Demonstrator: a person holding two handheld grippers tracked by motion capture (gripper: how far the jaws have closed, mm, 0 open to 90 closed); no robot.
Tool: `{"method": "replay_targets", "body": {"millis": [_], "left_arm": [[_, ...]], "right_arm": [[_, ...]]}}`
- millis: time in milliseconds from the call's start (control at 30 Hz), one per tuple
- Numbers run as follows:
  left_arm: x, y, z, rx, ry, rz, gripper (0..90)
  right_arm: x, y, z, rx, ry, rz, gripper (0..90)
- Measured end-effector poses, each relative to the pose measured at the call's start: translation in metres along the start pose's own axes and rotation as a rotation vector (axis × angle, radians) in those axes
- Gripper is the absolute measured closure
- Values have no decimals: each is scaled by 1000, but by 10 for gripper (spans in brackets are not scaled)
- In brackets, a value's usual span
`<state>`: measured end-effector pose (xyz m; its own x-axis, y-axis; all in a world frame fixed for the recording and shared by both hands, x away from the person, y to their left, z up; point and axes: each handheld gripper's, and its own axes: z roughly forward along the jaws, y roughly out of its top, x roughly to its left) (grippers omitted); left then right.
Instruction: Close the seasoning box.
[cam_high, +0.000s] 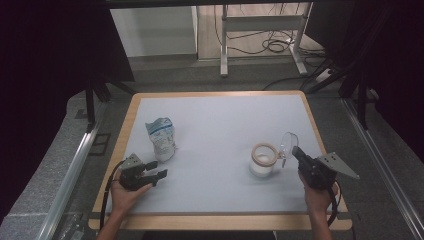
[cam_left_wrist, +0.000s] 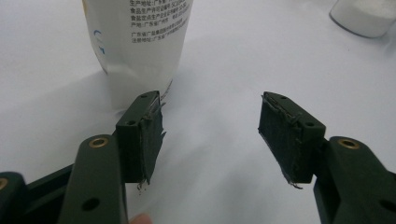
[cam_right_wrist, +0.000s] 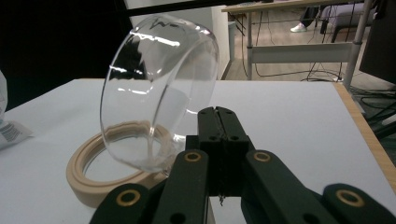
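A white pouch (cam_high: 161, 139) with blue print stands at the left of the table, and my left gripper (cam_high: 157, 170) lies open just in front of it with nothing between the jaws. In the left gripper view the pouch (cam_left_wrist: 140, 42) rises just beyond the left jaw of my left gripper (cam_left_wrist: 210, 135). A glass jar (cam_high: 263, 160) with a wooden rim (cam_right_wrist: 88, 179) stands at the right. Its clear domed lid (cam_right_wrist: 154, 93) is tilted up beside the rim. My right gripper (cam_right_wrist: 218, 114) is shut, its tips right by the lid (cam_high: 288, 142).
The white table top (cam_high: 220, 115) has a wooden border. The jar (cam_left_wrist: 364, 16) holds white powder. Beyond the far edge are grey floor, the metal legs of a desk (cam_high: 223, 45) and loose cables (cam_high: 275, 46). Dark curtains hang on both sides.
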<state>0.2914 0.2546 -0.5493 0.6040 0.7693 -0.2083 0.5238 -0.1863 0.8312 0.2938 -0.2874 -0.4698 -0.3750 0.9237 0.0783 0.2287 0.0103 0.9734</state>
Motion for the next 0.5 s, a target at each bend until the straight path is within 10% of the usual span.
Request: {"method": "replay_targets", "body": {"millis": [500], "left_arm": [[-3, 0, 2, 10, -8, 7, 396]], "right_arm": [[2, 6, 2, -9, -14, -19, 900]]}}
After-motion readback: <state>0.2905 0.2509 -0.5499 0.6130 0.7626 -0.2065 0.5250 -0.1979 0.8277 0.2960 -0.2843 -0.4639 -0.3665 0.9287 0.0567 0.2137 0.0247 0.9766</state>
